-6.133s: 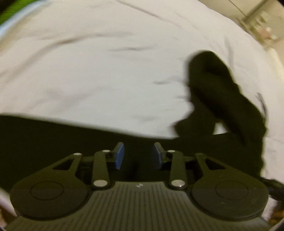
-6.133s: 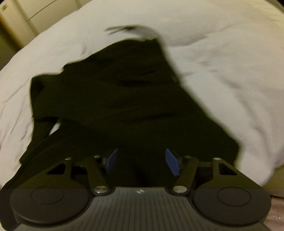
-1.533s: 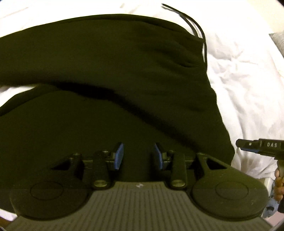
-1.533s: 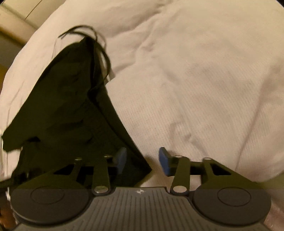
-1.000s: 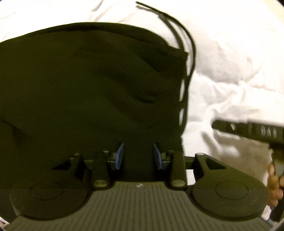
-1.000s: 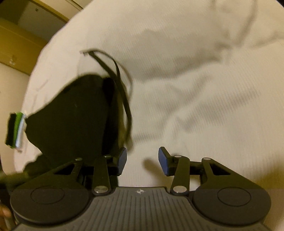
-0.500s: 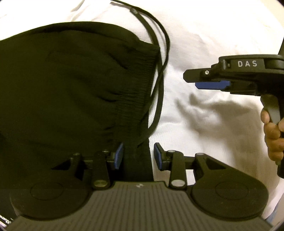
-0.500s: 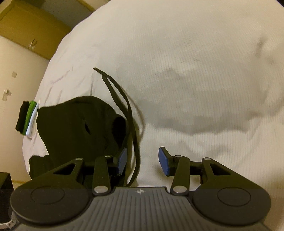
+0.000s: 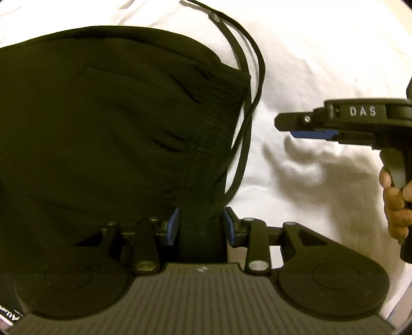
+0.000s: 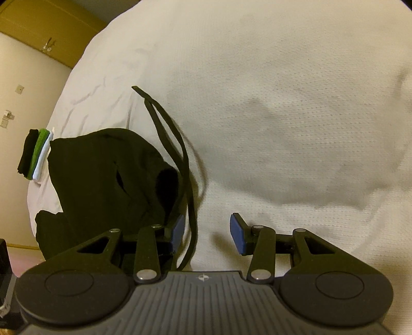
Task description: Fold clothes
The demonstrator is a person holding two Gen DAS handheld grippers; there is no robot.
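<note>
Black trousers (image 9: 108, 123) bunched on white bed (image 9: 309, 51), drawstring (image 9: 247, 103) trailing loose. Left gripper (image 9: 200, 224) clenched on waistband; right gripper (image 10: 208, 232) released, empty.

both wrist views share black trousers (image 9: 108, 123).

The black garment (image 9: 108, 123) was soft matt cloth, its waistband (image 9: 219, 134) ribbed and gathered, its drawstring (image 9: 253, 85) a flat woven cord. Under it, the white bedcover (image 10: 296, 103) showed a fine waffle-textured weave, creased and dull. The left gripper (image 9: 201, 226) was matt black plastic, its body ridged, with bright metal pivot pins and smooth blue pads (image 9: 173, 226). The right gripper (image 10: 207, 230) looked the same, with a dull plastic shell and blue pads (image 10: 237, 233). The folded stack (image 10: 36, 154) was cloth. The cabinet (image 10: 38, 23) looked like smooth wood.
</note>
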